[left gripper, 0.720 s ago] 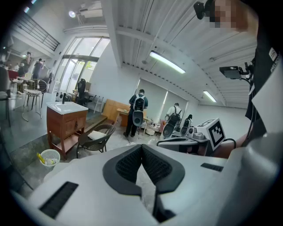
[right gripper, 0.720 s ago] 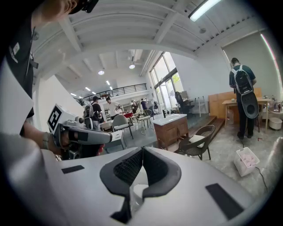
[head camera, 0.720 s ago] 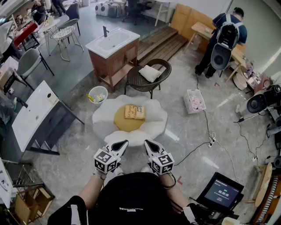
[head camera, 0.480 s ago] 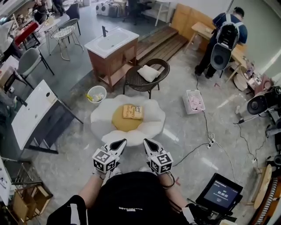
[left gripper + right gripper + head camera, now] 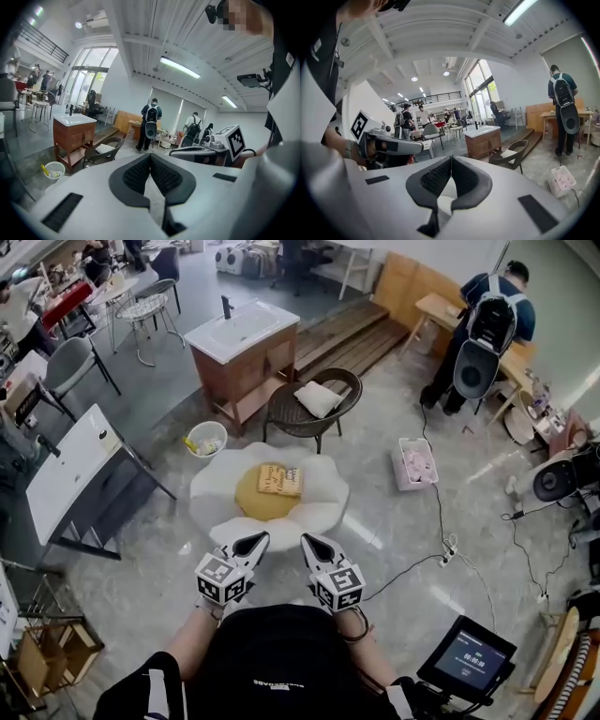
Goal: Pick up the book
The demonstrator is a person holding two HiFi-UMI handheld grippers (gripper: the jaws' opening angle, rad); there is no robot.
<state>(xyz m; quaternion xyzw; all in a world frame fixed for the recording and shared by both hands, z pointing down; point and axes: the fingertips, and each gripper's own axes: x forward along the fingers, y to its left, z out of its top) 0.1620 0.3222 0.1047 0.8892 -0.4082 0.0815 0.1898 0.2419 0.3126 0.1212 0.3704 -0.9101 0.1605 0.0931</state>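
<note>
Both grippers sit low in front of the person, side by side. Left gripper (image 5: pixel 249 545): jaws pressed together, nothing between them. Right gripper (image 5: pixel 311 545): same, closed and empty. Just past their tips is a white flower-shaped pouf (image 5: pixel 323 507) on the floor. Book (image 5: pixel 279 480) lies flat on its yellow centre (image 5: pixel 251 501), clear of both grippers. Behind that, a wicker chair (image 5: pixel 292 418) with a white pillow (image 5: pixel 319 397), then a wooden sink vanity (image 5: pixel 246 371).

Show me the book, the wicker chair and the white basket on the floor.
book (image 5: pixel 279 480), head view, middle of its cover.
wicker chair (image 5: pixel 286 414), head view, seat left of the cushion.
white basket (image 5: pixel 207 454), head view, its near wall.
</note>
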